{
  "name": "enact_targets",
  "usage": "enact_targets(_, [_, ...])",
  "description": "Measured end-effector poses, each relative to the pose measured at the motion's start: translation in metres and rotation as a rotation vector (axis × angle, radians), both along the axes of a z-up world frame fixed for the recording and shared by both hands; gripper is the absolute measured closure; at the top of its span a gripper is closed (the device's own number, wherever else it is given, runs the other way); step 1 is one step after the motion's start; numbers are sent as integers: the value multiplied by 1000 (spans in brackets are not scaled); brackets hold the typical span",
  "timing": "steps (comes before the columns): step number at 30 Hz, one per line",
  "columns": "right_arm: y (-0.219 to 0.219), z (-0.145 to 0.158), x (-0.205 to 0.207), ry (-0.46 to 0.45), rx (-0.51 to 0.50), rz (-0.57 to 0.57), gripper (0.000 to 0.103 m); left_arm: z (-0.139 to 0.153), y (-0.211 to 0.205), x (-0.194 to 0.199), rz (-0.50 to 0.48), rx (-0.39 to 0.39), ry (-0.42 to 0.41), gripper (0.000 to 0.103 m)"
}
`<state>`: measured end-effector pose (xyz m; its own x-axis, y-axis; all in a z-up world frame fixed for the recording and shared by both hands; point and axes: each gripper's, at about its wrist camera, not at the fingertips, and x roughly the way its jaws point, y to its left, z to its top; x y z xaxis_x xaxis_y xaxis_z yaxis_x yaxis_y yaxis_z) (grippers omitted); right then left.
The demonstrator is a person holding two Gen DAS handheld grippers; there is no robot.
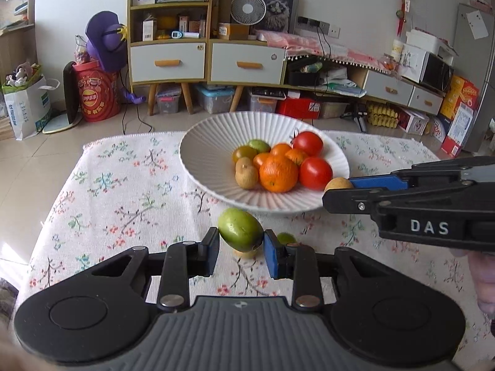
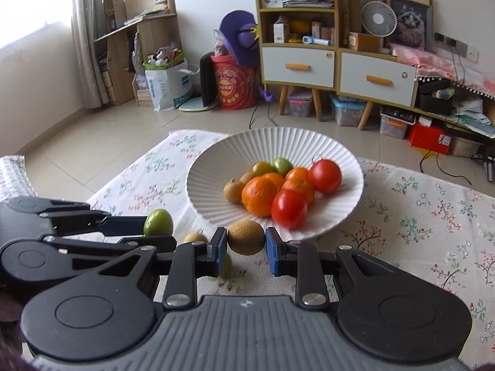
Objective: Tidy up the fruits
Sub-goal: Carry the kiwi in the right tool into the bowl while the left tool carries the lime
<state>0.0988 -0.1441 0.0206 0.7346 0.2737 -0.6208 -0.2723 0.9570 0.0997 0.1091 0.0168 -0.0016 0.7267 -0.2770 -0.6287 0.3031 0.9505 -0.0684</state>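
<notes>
We are mid-carry, with both hands loaded. Nearest to us, the left claw [image 1: 241,249] is clenched on a green fruit [image 1: 240,229], held just short of the near rim of the white bowl [image 1: 198,157] and, by our reading, lifted off the counter [image 1: 117,191]. The right claw [image 2: 246,247] is clenched on a small brown fruit [image 2: 246,237], also just before the bowl's near rim.

The step in hand, as we judge it, is delivery: two loose fruits are on their way to join the pile. The next move calls for raising each claw over the rim, carrying it in past the edge, and letting go low, above bare bowl and not on top of the heap, since round fruit set on the tomatoes [image 1: 315,173] or the big orange [image 1: 278,173] could roll off. The two claws sit close together, so we would go in one at a time.

The left view shows a small yellowish fruit [image 1: 246,253] and a bit of another green one [image 1: 286,238] lying on the cloth just short of the bowl, under and beside its claw. The right view shows two small pieces [image 2: 195,237] in the same stretch of cloth, and it alone shows the left claw from the side, its fruit pinched at the very tips.
</notes>
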Motion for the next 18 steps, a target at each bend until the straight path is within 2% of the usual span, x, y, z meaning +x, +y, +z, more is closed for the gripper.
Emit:
enact_targets(8, [-12, 4, 28, -3, 56, -86, 79, 13, -10, 25, 30, -36, -17, 73])
enact_targets(18, [-20, -8, 76, -14, 96, -143, 79, 1, -15, 75, 18, -53, 18, 73])
